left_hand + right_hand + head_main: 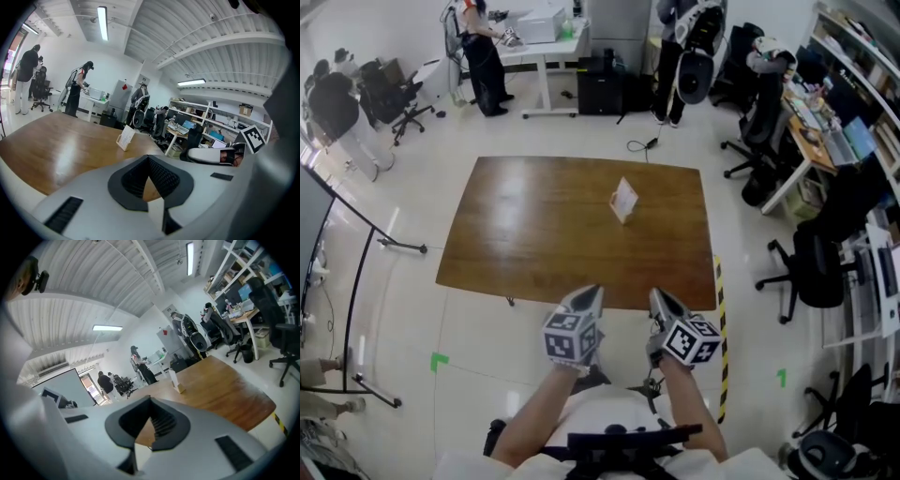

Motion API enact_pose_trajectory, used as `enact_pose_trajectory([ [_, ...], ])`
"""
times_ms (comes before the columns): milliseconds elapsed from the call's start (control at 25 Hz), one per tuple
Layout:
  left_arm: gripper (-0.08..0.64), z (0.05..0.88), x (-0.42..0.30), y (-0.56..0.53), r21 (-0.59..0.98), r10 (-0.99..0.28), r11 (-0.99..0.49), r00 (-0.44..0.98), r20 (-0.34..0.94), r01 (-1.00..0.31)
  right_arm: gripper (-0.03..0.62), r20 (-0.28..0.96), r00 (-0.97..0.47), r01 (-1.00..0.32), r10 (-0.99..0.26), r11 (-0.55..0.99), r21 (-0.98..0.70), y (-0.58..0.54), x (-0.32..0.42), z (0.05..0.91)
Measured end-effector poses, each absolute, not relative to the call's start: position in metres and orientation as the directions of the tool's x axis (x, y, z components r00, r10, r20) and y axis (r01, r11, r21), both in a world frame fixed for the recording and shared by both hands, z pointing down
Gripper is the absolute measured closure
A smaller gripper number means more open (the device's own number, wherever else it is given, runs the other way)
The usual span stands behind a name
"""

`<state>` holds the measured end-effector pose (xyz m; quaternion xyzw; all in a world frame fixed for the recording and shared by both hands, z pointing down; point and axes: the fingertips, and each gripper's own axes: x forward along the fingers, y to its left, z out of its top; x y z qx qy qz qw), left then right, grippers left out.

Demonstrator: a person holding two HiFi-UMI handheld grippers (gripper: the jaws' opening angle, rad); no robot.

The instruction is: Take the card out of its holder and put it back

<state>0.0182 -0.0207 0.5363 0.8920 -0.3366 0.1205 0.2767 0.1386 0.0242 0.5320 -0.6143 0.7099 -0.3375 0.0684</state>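
Note:
A white card stands upright in a small wooden holder on the brown table, right of its middle. The card also shows in the left gripper view, and the card shows far off in the right gripper view. My left gripper and right gripper hover side by side at the table's near edge, well short of the card. Both are shut with nothing between their jaws. The left gripper and the right gripper point toward the card.
Office chairs and cluttered desks line the right side. A black stand's legs spread at the left. People stand by a white desk at the back. Yellow-black tape marks the floor beside the table's right corner.

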Motion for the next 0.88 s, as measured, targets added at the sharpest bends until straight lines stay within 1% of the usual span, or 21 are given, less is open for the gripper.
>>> enact_pose_trajectory([
  [80, 0.563, 0.538, 0.02, -0.03, 0.414, -0.528, -0.625, 0.749, 0.401, -0.662, 0.588, 0.309, -0.225, -0.828, -0.924, 0.015, -0.56, 0.015, 0.14, 0.53],
  [400, 0.565, 0.539, 0.022, -0.059, 0.436, -0.524, -0.613, 0.752, 0.399, -0.659, 0.584, 0.26, -0.279, -0.816, -0.924, 0.086, -0.572, -0.016, 0.131, 0.52],
  [800, 0.564, 0.547, 0.039, -0.099, 0.441, -0.519, -0.602, 0.746, 0.417, -0.666, 0.583, 0.276, -0.297, -0.786, -0.914, 0.07, -0.614, -0.062, 0.152, 0.534],
  [880, 0.564, 0.547, 0.046, -0.11, 0.437, -0.521, -0.601, 0.743, 0.42, -0.669, 0.572, 0.284, -0.291, -0.787, -0.914, 0.061, -0.613, -0.076, 0.163, 0.537],
])
